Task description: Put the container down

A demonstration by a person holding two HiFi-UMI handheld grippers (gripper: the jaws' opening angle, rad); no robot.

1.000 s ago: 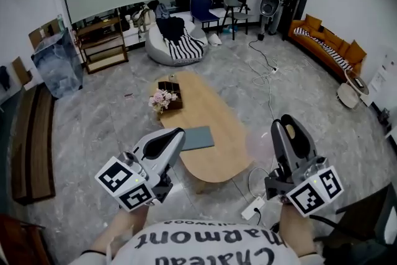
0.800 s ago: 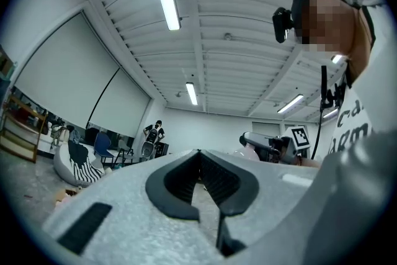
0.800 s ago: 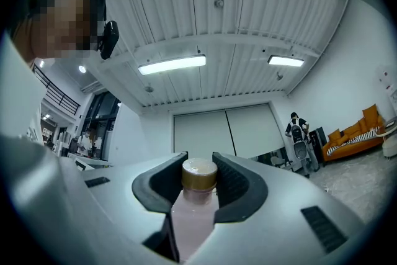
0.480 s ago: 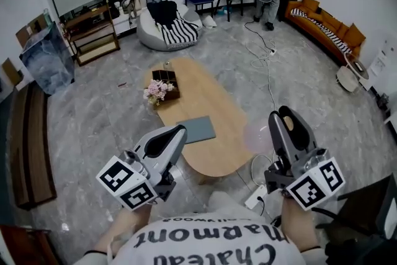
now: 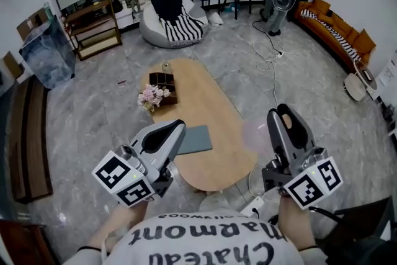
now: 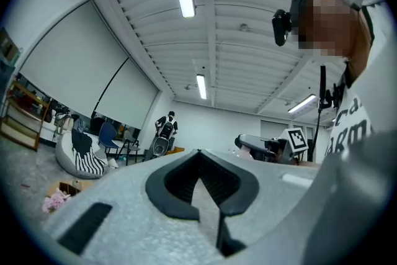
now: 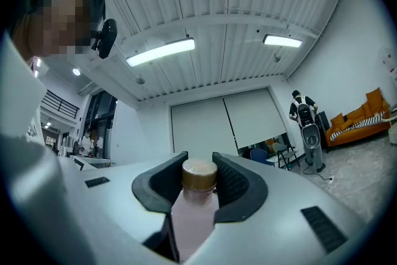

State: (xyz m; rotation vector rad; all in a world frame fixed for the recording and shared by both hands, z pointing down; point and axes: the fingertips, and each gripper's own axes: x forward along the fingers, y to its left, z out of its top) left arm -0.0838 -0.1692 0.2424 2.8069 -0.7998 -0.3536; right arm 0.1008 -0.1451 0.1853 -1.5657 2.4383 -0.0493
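Grey marble floor all round, and just ahead an oval wooden bench with flowers, a dark box and a grey pad on its far and middle parts, the near end bare. Not yet put down: carries the container, a pink bottle with a gold cap, clamped in the right gripper, jaws roughly half apart and pressed against its sides, cap level with the jaw tips, body running back toward the camera. Holds it in the air close in front of the body, touching no surface, near the bench's right edge in the head view and apparently well above it. Has the left gripper closed, pads meeting, nothing between them, raised on the left side and taking no part in the hold. By the look of it, stands early in the task: grip secure, approach to the bench barely begun or not begun. Left to do, most likely: move the right gripper forward and down over the bare near end of the bench, clear of the pad, set the bottle on its base, part the jaws, and draw back without tipping it. Cannot tell the intended spot from these views.
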